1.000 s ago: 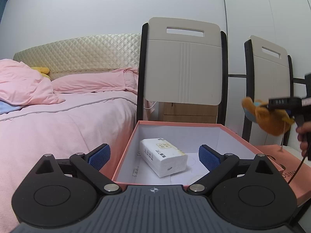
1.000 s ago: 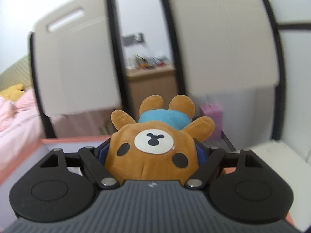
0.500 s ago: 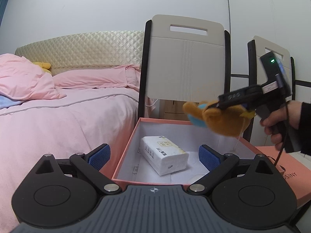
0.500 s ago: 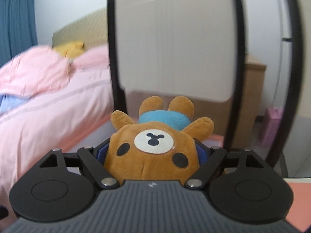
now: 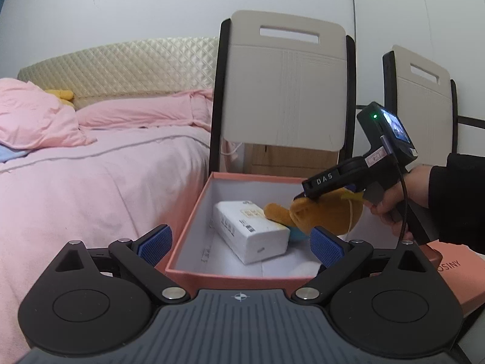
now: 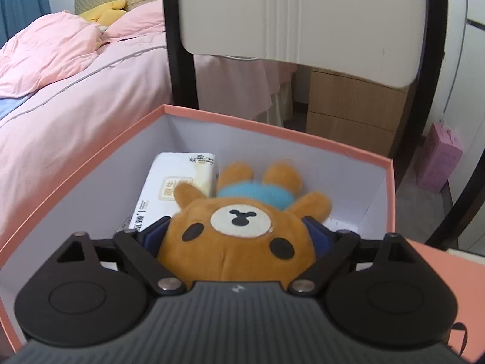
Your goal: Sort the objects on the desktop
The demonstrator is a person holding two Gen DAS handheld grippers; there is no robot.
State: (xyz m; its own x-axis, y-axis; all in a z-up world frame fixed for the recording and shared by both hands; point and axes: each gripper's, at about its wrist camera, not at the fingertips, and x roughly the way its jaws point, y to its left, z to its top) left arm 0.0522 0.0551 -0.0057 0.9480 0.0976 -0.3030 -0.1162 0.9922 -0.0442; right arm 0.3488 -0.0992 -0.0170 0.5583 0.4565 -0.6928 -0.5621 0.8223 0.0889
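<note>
Right claw [image 6: 239,236] grips one brown teddy bear [image 6: 239,236] by the head, inside one open pink box [image 5: 194,215], bear's arm over one white tissue pack [image 5: 251,230] on the box floor. Left claw [image 5: 239,245] spread wide, holding nothing, at the box's near rim. Two chairs [image 5: 285,91] behind, one pink bed [image 5: 91,182] left.

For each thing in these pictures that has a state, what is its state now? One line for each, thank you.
Left gripper: open, empty, in front of the box.
Right gripper: shut on the plush bear, inside the box.
Plush bear: held, one paw over the tissue pack.
Tissue pack: lying flat in the box.
Pink box: open, no lid on it.
</note>
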